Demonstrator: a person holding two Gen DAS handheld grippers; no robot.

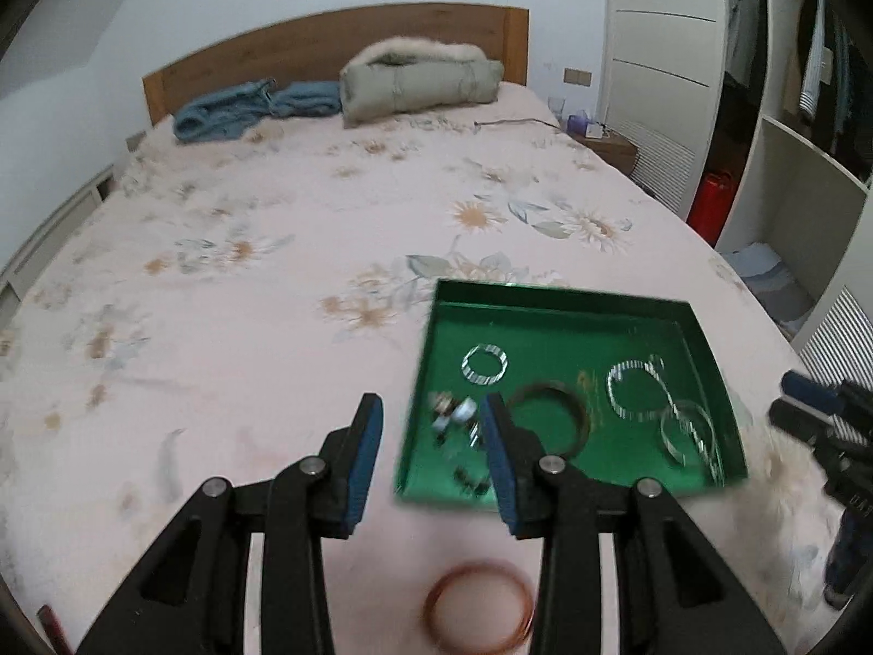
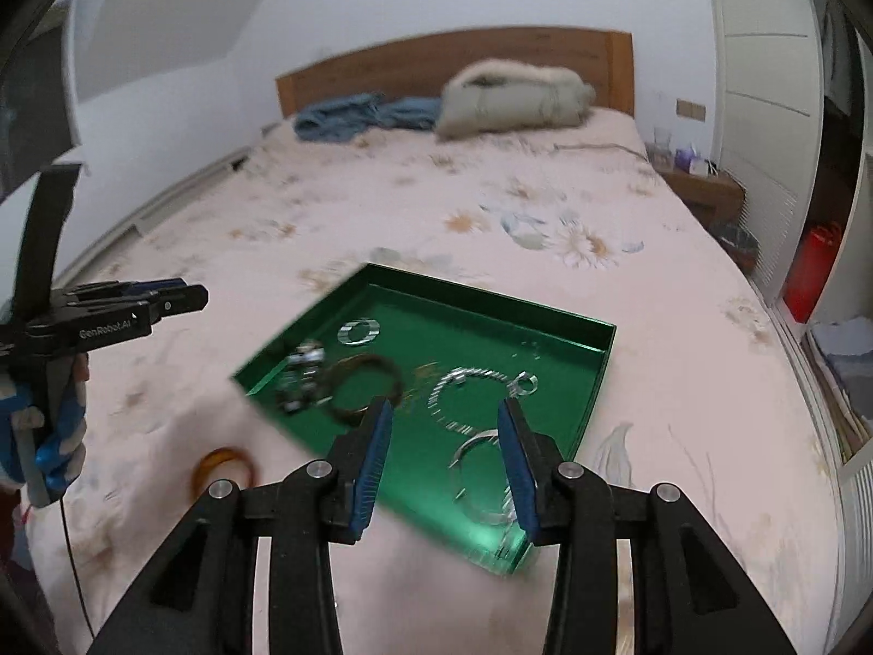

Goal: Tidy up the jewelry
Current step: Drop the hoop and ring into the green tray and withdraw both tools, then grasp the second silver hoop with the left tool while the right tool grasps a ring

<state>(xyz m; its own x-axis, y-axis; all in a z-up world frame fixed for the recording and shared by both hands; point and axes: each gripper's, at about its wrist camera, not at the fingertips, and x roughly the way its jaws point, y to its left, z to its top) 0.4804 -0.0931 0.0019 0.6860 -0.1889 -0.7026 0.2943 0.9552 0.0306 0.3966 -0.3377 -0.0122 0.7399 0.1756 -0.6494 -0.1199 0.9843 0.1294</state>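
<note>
A green tray lies on the bed and holds several silver bangles, a dark bangle and small pieces. An orange bangle lies on the sheet outside the tray, near its front left side. My left gripper is open and empty above the tray's left edge; it also shows in the right wrist view. My right gripper is open and empty above the tray's near part; it also shows in the left wrist view.
The bed has a pink flowered sheet. A grey fur-trimmed coat and blue clothes lie by the wooden headboard. A nightstand and a white wardrobe stand on the right.
</note>
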